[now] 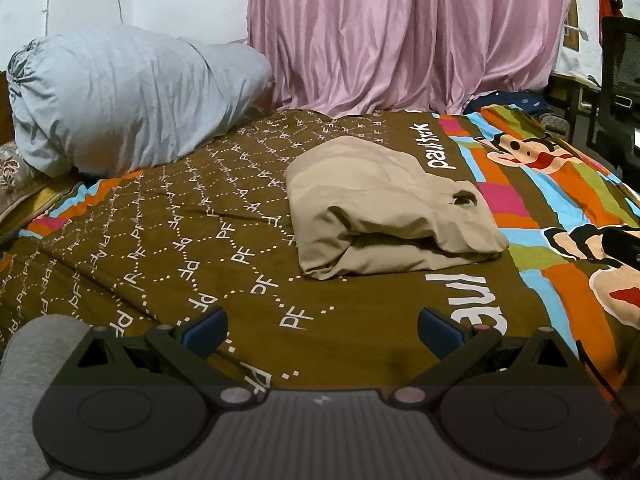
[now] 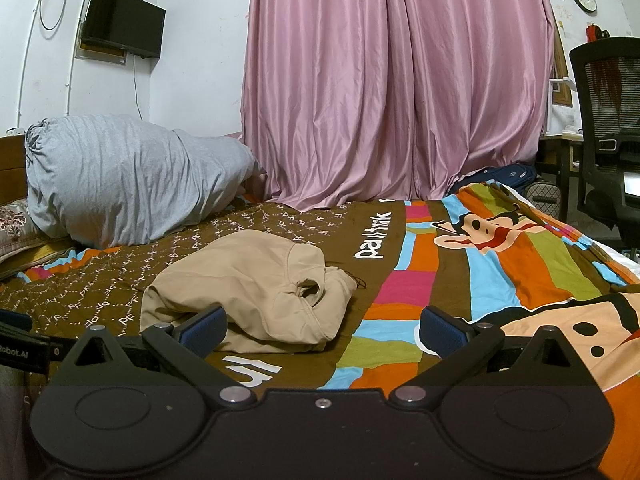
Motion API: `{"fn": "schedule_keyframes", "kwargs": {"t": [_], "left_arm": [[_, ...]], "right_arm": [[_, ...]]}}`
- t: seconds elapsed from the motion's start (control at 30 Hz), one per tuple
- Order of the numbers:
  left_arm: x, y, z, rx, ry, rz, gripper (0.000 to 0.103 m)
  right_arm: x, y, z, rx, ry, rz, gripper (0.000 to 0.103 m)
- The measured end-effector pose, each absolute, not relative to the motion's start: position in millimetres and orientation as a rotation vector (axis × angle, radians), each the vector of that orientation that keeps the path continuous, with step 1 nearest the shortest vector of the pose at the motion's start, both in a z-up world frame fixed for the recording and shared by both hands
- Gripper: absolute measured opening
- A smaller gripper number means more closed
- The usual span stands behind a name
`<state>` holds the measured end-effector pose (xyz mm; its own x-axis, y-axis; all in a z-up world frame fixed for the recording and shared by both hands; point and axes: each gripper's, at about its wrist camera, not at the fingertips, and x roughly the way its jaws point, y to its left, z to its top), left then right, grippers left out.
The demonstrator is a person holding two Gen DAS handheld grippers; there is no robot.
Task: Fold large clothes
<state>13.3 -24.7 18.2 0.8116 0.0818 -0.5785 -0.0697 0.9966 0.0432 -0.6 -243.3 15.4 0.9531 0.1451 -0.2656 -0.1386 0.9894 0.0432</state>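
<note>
- Left wrist view: I hold the left hand-held gripper (image 1: 322, 326) low over the bed (image 1: 352, 344), its blue-padded jaws spread wide and empty, the beige garment (image 1: 384, 216) lying ahead of it and apart from both fingers.
- The garment sits near the middle of the bed on the brown patterned bedsheet (image 1: 168, 216), bundled into a rough, lumpy fold with a dark opening showing at its right side.
- In the right wrist view, my right hand-held gripper (image 2: 324, 326) is likewise spread and holding nothing; its left fingertip (image 2: 206, 322) overlaps the near edge of the garment in the picture, but I cannot tell whether it touches.
- Risk, as I judge it: the layers look loose, so pinching only the top layer could pull the bundle apart instead of tightening the fold.
- A jaw closing too low could catch the bedsheet along with the cloth and drag it into wrinkles.
- Lifting from one side alone could let the far half slump and undo the shape.
- A thin drawstring trails from the garment's right edge and could snag a finger.
- Containers: none that I can see open; a dark bag (image 2: 508, 174) lies beyond the bed by the pink curtain (image 2: 400, 80), contents hidden. A large grey pillow (image 2: 132, 178) occupies the far left.
</note>
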Motion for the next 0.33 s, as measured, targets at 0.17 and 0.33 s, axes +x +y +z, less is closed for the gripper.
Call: {"fn": "schedule_keyframes", "kwargs": {"t": [0.17, 0.33], "left_arm": [[13.5, -24.2, 18.0, 0.022, 0.619, 0.081, 0.103], [13.9, -24.7, 17.2, 0.032, 0.618, 0.084, 0.103]], "right_arm": [[-0.6, -243.3, 15.5, 0.024, 0.272, 0.144, 0.102], [-0.5, -243.3, 15.6, 0.026, 0.273, 0.144, 0.102]]}}
